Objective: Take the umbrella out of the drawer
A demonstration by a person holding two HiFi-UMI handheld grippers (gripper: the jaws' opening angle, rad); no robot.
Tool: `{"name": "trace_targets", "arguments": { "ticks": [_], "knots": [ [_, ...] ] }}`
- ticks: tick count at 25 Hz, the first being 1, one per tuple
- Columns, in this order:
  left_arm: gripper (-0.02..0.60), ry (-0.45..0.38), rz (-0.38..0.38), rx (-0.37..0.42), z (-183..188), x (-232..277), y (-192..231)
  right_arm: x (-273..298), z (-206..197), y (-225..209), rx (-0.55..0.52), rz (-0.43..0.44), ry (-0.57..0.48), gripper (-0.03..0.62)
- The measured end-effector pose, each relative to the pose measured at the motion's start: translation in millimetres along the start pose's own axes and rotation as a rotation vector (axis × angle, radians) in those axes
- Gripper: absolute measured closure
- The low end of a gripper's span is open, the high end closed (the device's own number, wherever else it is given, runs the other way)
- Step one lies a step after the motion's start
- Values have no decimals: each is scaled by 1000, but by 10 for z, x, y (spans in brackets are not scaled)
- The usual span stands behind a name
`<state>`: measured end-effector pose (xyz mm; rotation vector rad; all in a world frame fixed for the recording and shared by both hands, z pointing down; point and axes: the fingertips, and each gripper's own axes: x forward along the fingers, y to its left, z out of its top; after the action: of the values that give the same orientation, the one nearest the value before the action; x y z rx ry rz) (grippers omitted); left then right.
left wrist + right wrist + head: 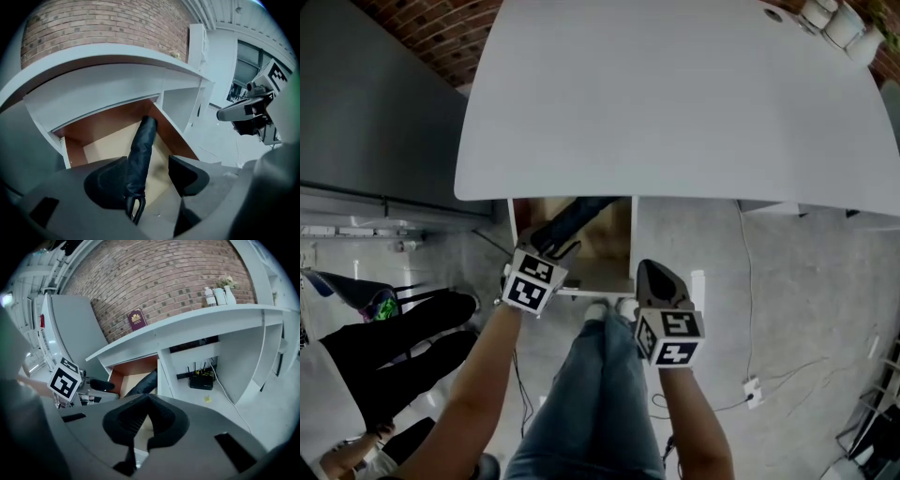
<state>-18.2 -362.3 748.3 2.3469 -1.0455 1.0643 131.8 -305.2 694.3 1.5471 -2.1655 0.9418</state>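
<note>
A dark folded umbrella (574, 217) lies slantwise in the open wooden drawer (614, 234) under the white desk. In the left gripper view the umbrella (143, 145) runs up between the two fingers, close against the left one, with its looped end (136, 210) nearest the camera. My left gripper (149, 161) is open, and no pad presses on the umbrella. From the head view it (558, 248) hovers at the drawer's front left. My right gripper (652, 269) hangs just right of the drawer front. Its tips (149, 397) meet with nothing between them.
The white desk top (675, 94) overhangs the drawer. A router (204, 380) and cables sit in the bay to the right. A book (136, 319) and small bottles (218, 295) stand on the desk. Another person's legs (394, 347) are at the left, by a grey cabinet (366, 112).
</note>
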Motion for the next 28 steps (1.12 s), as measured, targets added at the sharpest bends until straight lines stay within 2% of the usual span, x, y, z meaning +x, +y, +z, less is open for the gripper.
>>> {"name": "trace_targets", "arguments": {
  "ticks": [5, 8, 13, 23, 28],
  "knots": [
    [318, 70, 53, 86, -175, 374, 158, 111, -258, -107, 41, -26, 24, 602],
    [314, 104, 52, 120, -221, 549, 189, 141, -348, -165, 67, -39, 36, 602],
    [276, 160, 52, 145, -292, 798, 198, 160, -450, -209, 98, -50, 53, 602],
    [275, 233, 94, 185, -366, 1239, 290, 198, -560, -385, 142, -87, 57, 602],
    [273, 262, 138, 214, -420, 1365, 333, 222, -572, -422, 157, -92, 61, 601]
  ]
}}
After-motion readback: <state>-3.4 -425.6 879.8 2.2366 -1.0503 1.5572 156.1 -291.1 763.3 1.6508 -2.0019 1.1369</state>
